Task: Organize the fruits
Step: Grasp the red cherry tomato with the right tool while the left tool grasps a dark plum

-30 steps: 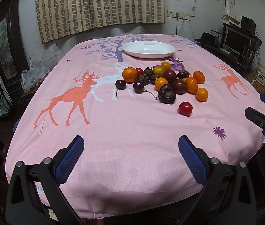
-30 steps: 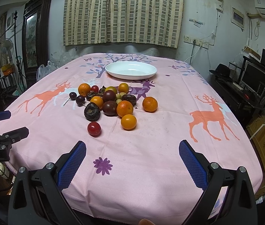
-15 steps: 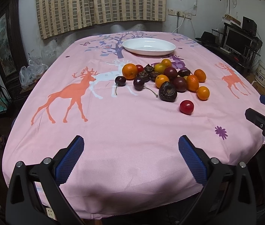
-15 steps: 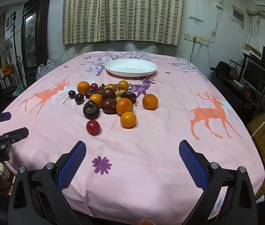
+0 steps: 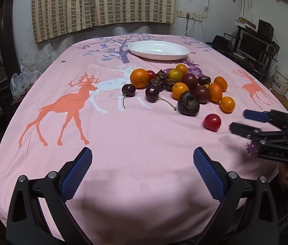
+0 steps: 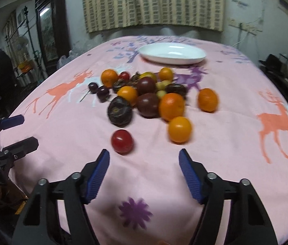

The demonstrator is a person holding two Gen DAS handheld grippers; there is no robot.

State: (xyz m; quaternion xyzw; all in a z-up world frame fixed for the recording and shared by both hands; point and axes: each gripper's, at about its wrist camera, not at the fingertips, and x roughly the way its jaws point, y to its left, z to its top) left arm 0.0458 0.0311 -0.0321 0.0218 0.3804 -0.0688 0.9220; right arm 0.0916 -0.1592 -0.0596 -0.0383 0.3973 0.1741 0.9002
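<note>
Both grippers are seen with parted jaws and nothing between them. On the right gripper [image 6: 144, 163] the jaws have just been closing to a narrower gap, yet only bare cloth lies between the blue pads [image 6: 100, 173]. It is held low over the near edge of the table, pointing at a red cherry tomato [image 6: 122, 141] that sits alone just ahead of the left pad, untouched. An orange kumquat [image 6: 179, 129] lies to its right, also apart from the gripper.

Behind these two the main pile of fruit [image 6: 148, 94] is gathered near the middle of the table: mandarins, dark plums, a wrinkled dark passion fruit [image 6: 120, 111], small yellow-green fruits, and two dark cherries [image 5: 152, 93] with stems on the left side. One mandarin [image 6: 207, 100] is set slightly apart on the right of the pile.

Further back, a white oval dish [image 5: 158, 50] is seen empty, well apart from the fruit.

The left gripper [image 5: 142, 166] is held wide open over the near part of the pink deer-print tablecloth [image 5: 123, 143], well short of the fruit.

A striped curtain [image 5: 103, 2] hangs on the wall behind the table, and a monitor [image 5: 252, 46] stands on a rack at the right.
</note>
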